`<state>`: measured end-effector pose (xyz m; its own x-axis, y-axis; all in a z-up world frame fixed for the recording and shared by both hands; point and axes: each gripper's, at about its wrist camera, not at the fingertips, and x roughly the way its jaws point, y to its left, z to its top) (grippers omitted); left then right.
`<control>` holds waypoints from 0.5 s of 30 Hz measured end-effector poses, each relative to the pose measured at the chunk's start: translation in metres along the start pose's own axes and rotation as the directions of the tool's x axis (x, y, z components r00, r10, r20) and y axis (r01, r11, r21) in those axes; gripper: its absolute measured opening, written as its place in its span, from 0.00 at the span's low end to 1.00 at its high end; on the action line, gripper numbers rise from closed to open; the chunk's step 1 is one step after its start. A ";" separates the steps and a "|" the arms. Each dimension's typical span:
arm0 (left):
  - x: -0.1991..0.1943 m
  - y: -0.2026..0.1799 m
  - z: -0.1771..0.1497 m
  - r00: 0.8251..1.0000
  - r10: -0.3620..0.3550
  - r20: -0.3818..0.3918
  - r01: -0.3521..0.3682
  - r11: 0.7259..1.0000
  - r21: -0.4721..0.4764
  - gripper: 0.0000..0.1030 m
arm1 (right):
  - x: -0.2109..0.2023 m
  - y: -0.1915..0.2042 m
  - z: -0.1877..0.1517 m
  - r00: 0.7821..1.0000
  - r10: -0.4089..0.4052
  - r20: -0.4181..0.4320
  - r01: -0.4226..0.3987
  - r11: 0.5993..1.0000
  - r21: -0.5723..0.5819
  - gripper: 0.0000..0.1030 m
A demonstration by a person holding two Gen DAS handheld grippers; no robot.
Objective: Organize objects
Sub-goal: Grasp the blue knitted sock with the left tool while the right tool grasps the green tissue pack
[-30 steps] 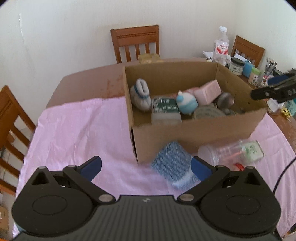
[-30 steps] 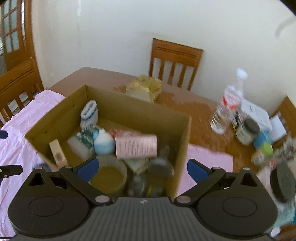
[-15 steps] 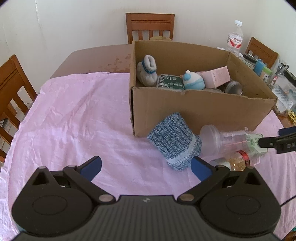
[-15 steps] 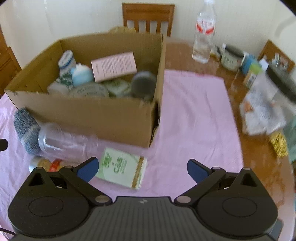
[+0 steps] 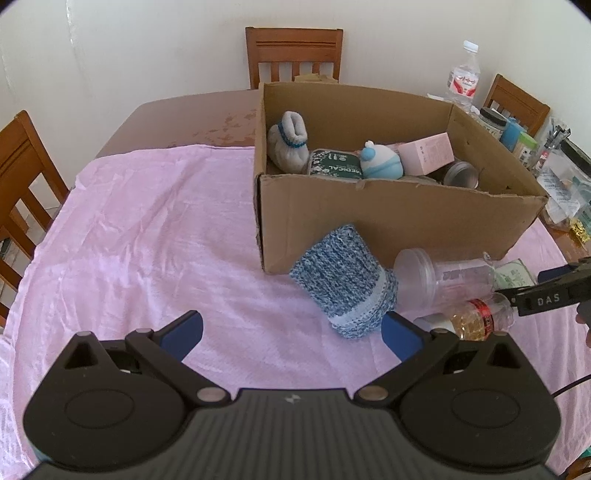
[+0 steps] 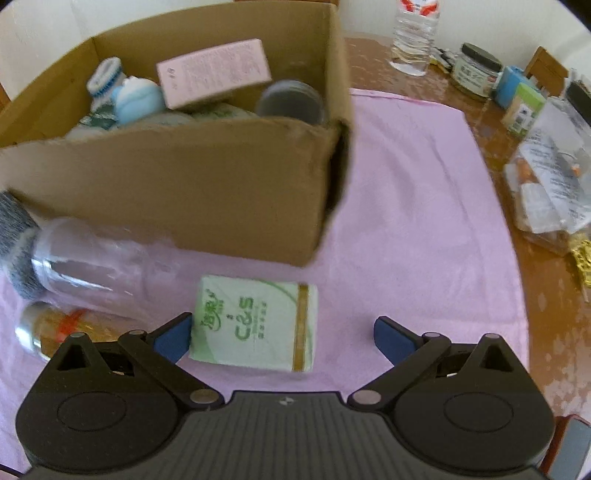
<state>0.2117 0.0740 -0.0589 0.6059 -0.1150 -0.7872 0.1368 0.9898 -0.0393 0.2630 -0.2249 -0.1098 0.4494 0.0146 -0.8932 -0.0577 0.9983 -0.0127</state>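
Note:
A cardboard box [image 5: 388, 218] [image 6: 177, 184] stands on the pink cloth, holding a grey sock, a green pack, a blue-white toy, a pink carton [image 6: 214, 72] and a jar. In front of it lie a blue knitted cosy [image 5: 343, 284], a clear plastic cup [image 5: 443, 277] [image 6: 99, 258], a small bottle with a red label [image 5: 476, 317] [image 6: 55, 325] and a green-white tissue pack [image 6: 255, 326]. My left gripper [image 5: 291, 332] is open, just short of the cosy. My right gripper [image 6: 282, 336] is open, with the tissue pack between its fingers near the left one.
The pink cloth [image 5: 147, 229] covers most of the brown table. Wooden chairs [image 5: 293, 51] stand at the far side and left. At the right edge [image 6: 546, 155] sit a water bottle [image 6: 413, 33], jars, small boxes and plastic bags.
Both grippers dropped from above the box to the cloth in front of it. The right one moved onto the tissue pack; the left one pulled back toward the cosy.

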 end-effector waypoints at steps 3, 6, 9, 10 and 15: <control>0.005 -0.004 0.003 1.000 -0.018 0.002 0.018 1.000 0.014 0.99 | -0.002 -0.010 -0.005 1.000 -0.005 0.006 0.005 1.000 0.013 1.00; 0.012 -0.013 0.006 1.000 -0.021 0.008 0.021 0.998 0.064 0.99 | -0.003 -0.011 -0.008 1.000 0.001 0.024 -0.001 1.000 0.001 1.00; 0.019 -0.025 0.006 0.999 -0.011 0.031 0.006 0.989 0.148 0.99 | -0.002 -0.012 -0.009 1.000 -0.002 0.031 0.001 1.000 0.008 1.00; 0.022 -0.027 0.005 0.999 -0.008 0.033 0.002 0.985 0.171 0.99 | -0.003 -0.013 -0.009 1.000 -0.002 0.031 0.002 1.000 0.011 1.00; 0.032 -0.036 -0.001 0.998 0.014 0.058 -0.029 0.967 0.254 0.99 | -0.004 -0.013 -0.010 0.999 -0.006 0.047 0.005 1.000 0.018 1.00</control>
<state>0.2256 0.0348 -0.0828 0.6523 -0.1054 -0.7506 0.3139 0.9390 0.1409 0.2530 -0.2386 -0.1105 0.4915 0.0110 -0.8708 -0.0391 0.9992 -0.0094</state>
